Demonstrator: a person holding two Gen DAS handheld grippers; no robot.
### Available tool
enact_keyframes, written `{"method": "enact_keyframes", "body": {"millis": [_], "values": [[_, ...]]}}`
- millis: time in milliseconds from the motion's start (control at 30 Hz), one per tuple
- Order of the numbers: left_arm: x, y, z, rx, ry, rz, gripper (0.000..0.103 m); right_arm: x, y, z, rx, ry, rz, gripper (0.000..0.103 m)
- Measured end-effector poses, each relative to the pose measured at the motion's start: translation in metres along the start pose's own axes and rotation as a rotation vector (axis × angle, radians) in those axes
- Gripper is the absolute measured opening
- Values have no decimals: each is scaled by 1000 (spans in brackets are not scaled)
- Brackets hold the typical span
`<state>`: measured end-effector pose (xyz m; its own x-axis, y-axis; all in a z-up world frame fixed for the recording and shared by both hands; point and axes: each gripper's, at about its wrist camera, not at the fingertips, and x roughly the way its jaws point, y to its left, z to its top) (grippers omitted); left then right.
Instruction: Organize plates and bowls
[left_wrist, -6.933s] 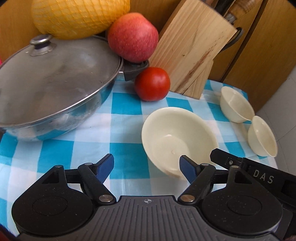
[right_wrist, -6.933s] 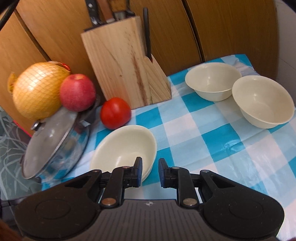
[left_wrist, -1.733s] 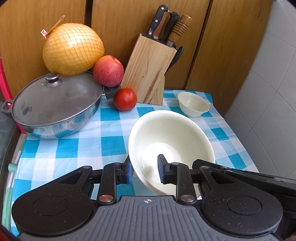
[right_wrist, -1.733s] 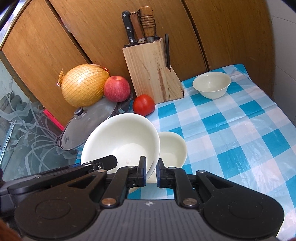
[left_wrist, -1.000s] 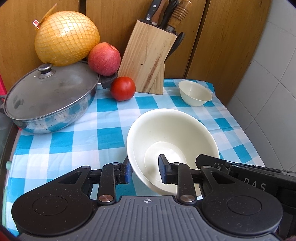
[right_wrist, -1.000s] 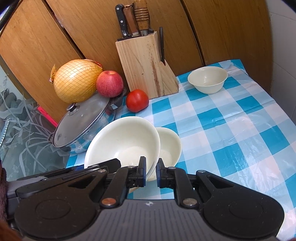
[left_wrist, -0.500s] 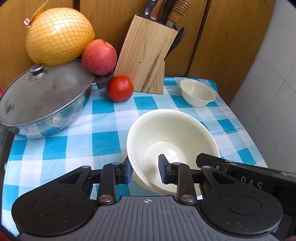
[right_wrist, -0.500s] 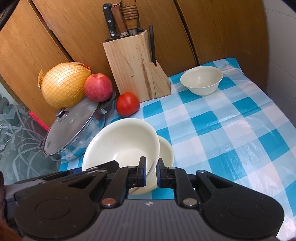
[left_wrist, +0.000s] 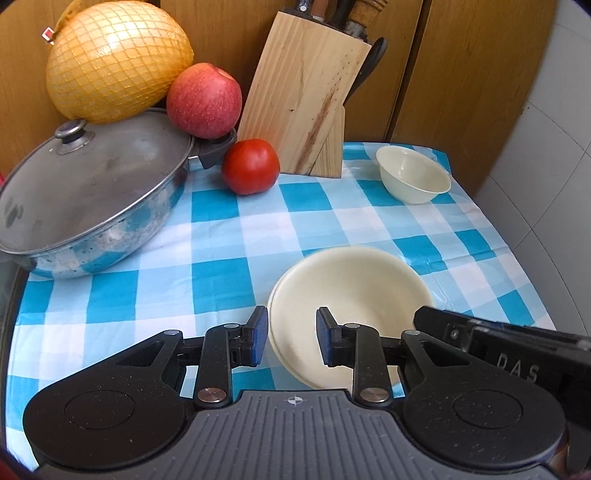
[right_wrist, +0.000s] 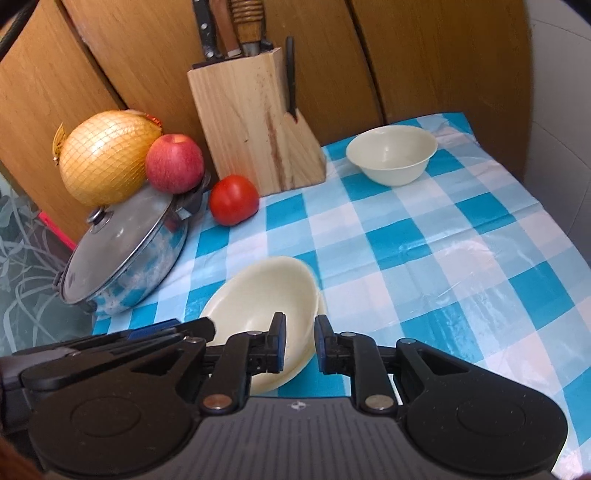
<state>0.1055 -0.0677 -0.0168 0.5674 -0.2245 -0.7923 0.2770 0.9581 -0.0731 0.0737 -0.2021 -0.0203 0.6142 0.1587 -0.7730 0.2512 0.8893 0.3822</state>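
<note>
Stacking step: left claw (left_wrist: 288, 339) grips the near rim of the nested bowls (left_wrist: 351, 291), right claw (right_wrist: 299, 341) narrowly parted astride it; next, fetch the far bowl (right_wrist: 391, 155).

Knife blades (right_wrist: 236, 33) hidden inside block (right_wrist: 255, 118)

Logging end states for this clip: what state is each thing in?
Large bowl: nested in small bowl.
Far bowl: upright, empty.
Pot lid: on.
Left tongs: shut on large bowl's rim.
Right tongs: just opened, small bowl's rim between.
</note>
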Motion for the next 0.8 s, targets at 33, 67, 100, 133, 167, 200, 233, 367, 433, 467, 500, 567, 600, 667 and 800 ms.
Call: {"method": "enact_keyframes", "body": {"millis": [33,67,100,133,167,200,233,367,433,467,500,567,600,667,800], "values": [[0,0,0,2,0,0,35,0,-1,0,6,-1,-3,16],[0,0,0,3,1,-1,35,0,-2,0,11,-1,-5,16],[-1,0,0,4,1,-3,36,0,-3,1,14,-1,-9,17],[-1,0,0,4,0,-3,38,-1,-4,1,18,-2,-13,17],[-2,0,1,4,-3,-2,38,-1,-6,1,21,-3,-15,17],[-3,0,1,5,-6,-1,38,-1,-8,2,26,-1,-16,17],[-4,0,1,6,-9,-1,38,-1,-10,2,32,-3,-17,17],[-6,-1,2,5,-13,2,42,-3,-16,5,51,-9,-21,17],[-6,-2,2,6,-13,3,46,-3,-19,7,60,-9,-20,17],[-6,-3,2,8,-13,5,48,-3,-20,8,61,-10,-20,17],[-7,-4,2,11,-16,8,49,-3,-21,9,64,-14,-21,17],[-7,-6,2,19,-19,8,49,-3,-25,12,76,-23,-28,19],[-7,-7,2,19,-19,5,50,-3,-27,14,84,-26,-29,21],[-6,-8,4,21,-19,3,52,-3,-31,19,94,-31,-29,22],[-4,-11,8,28,-30,11,61,-3,-37,27,108,-46,-38,22]]}}
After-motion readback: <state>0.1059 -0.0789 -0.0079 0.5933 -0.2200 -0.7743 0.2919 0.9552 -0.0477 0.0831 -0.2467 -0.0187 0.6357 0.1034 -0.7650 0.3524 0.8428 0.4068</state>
